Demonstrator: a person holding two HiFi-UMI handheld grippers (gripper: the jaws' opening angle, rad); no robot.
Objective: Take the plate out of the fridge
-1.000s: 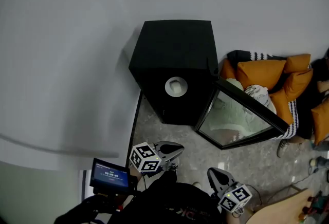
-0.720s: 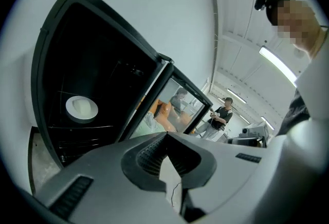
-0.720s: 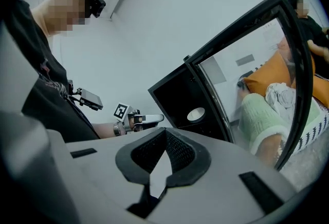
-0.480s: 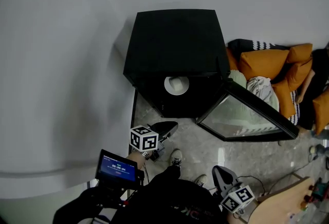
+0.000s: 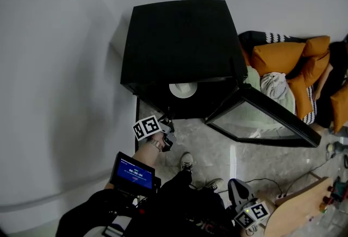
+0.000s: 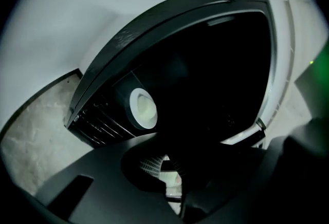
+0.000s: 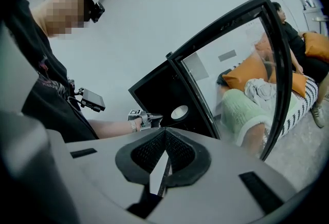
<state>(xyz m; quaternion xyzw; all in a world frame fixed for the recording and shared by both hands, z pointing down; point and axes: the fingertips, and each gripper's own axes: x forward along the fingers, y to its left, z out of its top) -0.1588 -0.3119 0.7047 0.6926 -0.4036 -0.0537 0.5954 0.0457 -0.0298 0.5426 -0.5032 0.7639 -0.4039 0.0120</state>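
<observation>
White plate [image 5: 182, 89] sits inside the open black fridge [image 5: 179, 40], seemingly on a shelf, just ahead of the left tool [image 5: 166, 131], whose jaws are pressed together, empty. The right tool [image 5: 237, 189], likewise closed and empty, hangs well away.

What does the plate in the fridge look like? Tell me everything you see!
The plate is round and white, with a wide raised rim around a shallow middle. It looks smooth, like china or plastic, and seems empty. It lies flat inside the black fridge, near the open front, and the glass door is swung wide. Only the shelf under it seems to touch it, and that shelf is too dark to make out.
</observation>
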